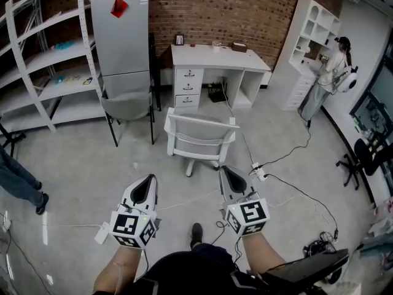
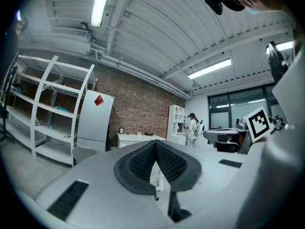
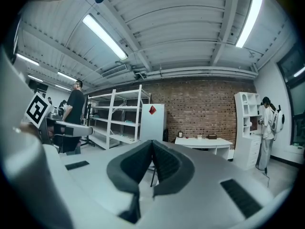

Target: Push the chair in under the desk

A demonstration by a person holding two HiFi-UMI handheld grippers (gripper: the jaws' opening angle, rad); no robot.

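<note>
— What's in front of me?
— You face a brick wall across a grey floor. White shelving runs along your left. A tall grey cabinet stands beside it, with a grey seat at its foot. A white bookcase fills the right corner, and a person stands at it.
— And the desk?
— The desk is white and set against the wall. Its drawers are on the left side and its kneehole is on the right.
— Where's the chair?
— The chair stands on the floor, well out from the desk, between the desk and you. Its slatted back is turned toward you.
— My grippers?
— Your left gripper and right gripper point level toward the chair, side by side. Both are short of its back. Each has its jaws pressed together with nothing between them.
— Anything smaller?
— A cable snakes over the floor on your right. A power strip lies just beside your right gripper's tip.
</note>
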